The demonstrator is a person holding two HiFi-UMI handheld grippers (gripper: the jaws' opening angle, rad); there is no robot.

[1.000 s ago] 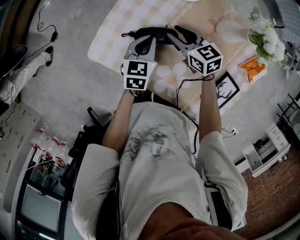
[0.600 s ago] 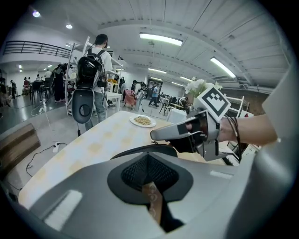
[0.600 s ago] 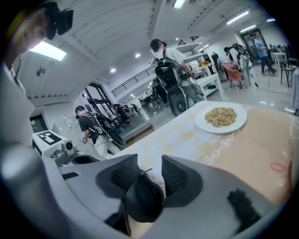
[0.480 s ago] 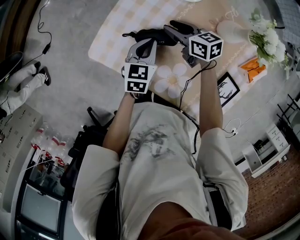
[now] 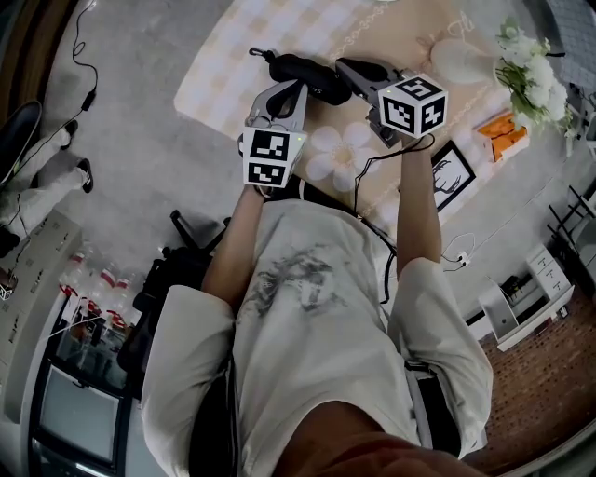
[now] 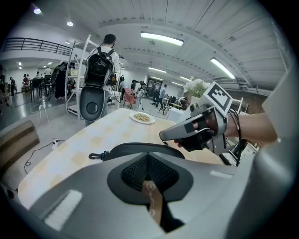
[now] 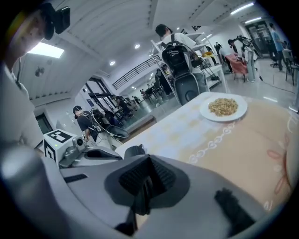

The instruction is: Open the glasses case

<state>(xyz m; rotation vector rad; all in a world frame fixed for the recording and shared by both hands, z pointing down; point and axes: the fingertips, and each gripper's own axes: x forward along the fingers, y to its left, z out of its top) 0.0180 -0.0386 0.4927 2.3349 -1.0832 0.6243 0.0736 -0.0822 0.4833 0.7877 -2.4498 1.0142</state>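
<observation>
Left hand-held gripper point(image 6: 148, 169) has its jaws together, the ribbed pads meeting. Its tips sit right at the near edge of the black glasses case point(image 5: 305, 71), which lies on the worktop point(image 5: 223, 65) at twelve o'clock from that gripper. Right hand-held gripper point(image 7: 147, 176) has just been closing, and its jaws are together too. Only a dark slit shows between its pads, and I cannot tell whether something thin is caught there. In the head view it comes in from about two o'clock, and its tips reach the case's three-o'clock end. A small clip point(image 5: 255, 53) sticks out at the case's ten-o'clock end. The worktop wears a checked cloth point(image 5: 279, 23). Farther out, a plate of food point(image 7: 223, 107) stands at one o'clock from the right gripper. White flowers point(image 5: 529, 67) stand at three o'clock from the case, well apart from it.
</observation>
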